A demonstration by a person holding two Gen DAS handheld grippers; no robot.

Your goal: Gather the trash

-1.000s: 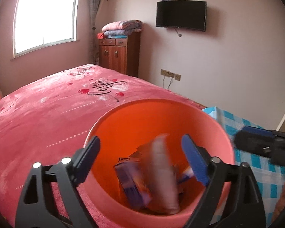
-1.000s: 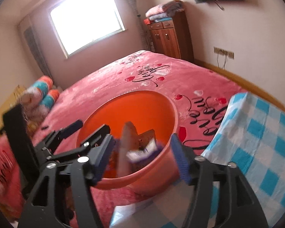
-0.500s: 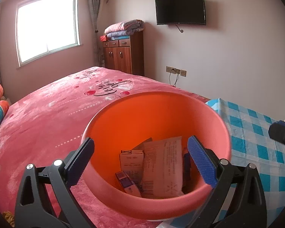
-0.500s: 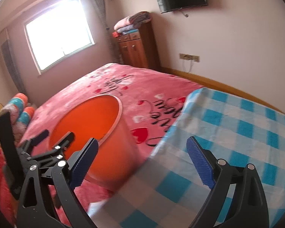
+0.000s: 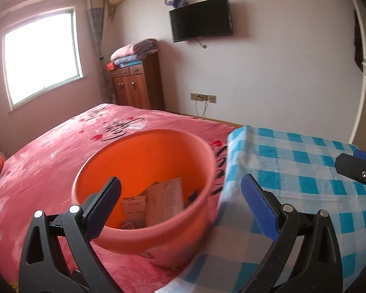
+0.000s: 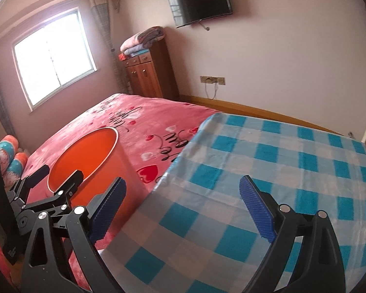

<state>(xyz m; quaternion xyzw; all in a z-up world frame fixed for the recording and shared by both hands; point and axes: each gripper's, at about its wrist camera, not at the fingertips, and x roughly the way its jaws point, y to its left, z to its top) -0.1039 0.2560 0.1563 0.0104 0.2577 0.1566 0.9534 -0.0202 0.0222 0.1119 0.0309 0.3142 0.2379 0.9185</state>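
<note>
An orange plastic bin (image 5: 173,234) stands on the pink bed beside the blue-checked table. Paper and small cardboard boxes (image 5: 156,202) lie inside it. My left gripper (image 5: 180,205) is open and empty, held just in front of the bin's near rim. My right gripper (image 6: 183,207) is open and empty, over the near left part of the checked tablecloth (image 6: 280,171). The bin (image 6: 104,171) shows at left in the right wrist view, with the left gripper (image 6: 43,190) beside it. The right gripper's tip (image 5: 359,171) shows at the right edge of the left wrist view.
The pink bedspread (image 5: 60,151) stretches left and back. The checked tablecloth (image 5: 305,171) covers a table to the right of the bin. A wooden cabinet (image 5: 136,85) with folded blankets and a wall TV (image 5: 202,19) stand at the far wall. Rolled pillows (image 6: 12,156) lie at left.
Trash dropped from the grippers into the bin and has settled. Both grippers have pulled back and up; the right one has swung right, from over the bin to over the tablecloth.
</note>
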